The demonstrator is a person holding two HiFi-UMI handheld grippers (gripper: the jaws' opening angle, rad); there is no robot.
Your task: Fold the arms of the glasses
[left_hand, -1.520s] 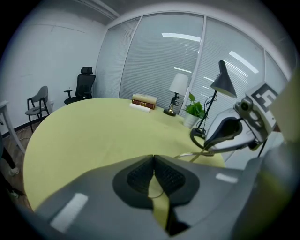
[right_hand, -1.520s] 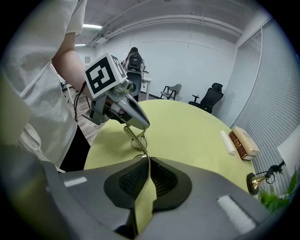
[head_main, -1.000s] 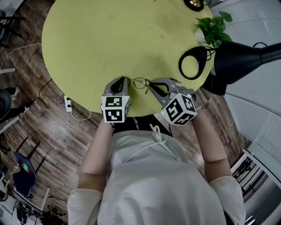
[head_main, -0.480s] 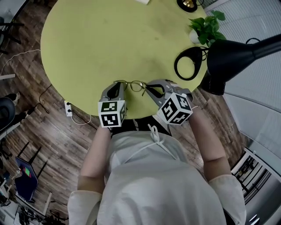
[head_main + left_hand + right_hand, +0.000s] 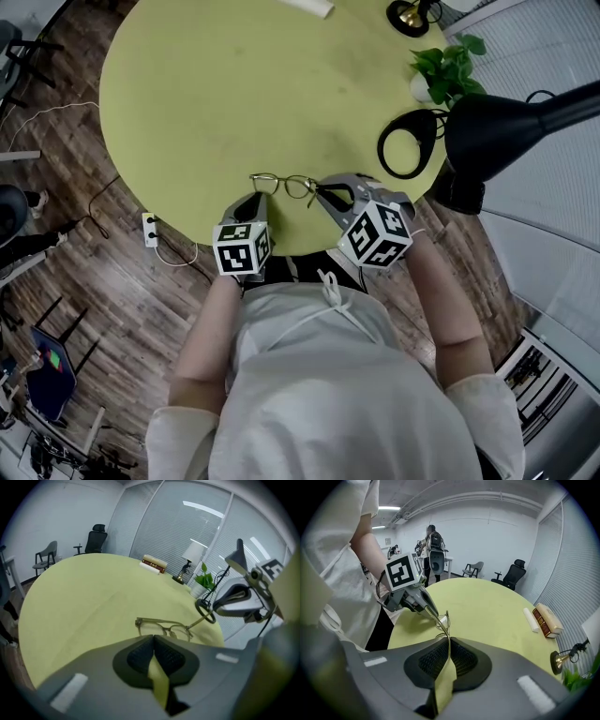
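The glasses are at the near edge of the table, their front running left to right between the 2 grippers. The right gripper pinches the end of 1 arm, which stretches straight out from its jaws. The left gripper, jaws pressed together on nothing, sits just short of the frame's free left end. It is likely the nearer hand for that side.
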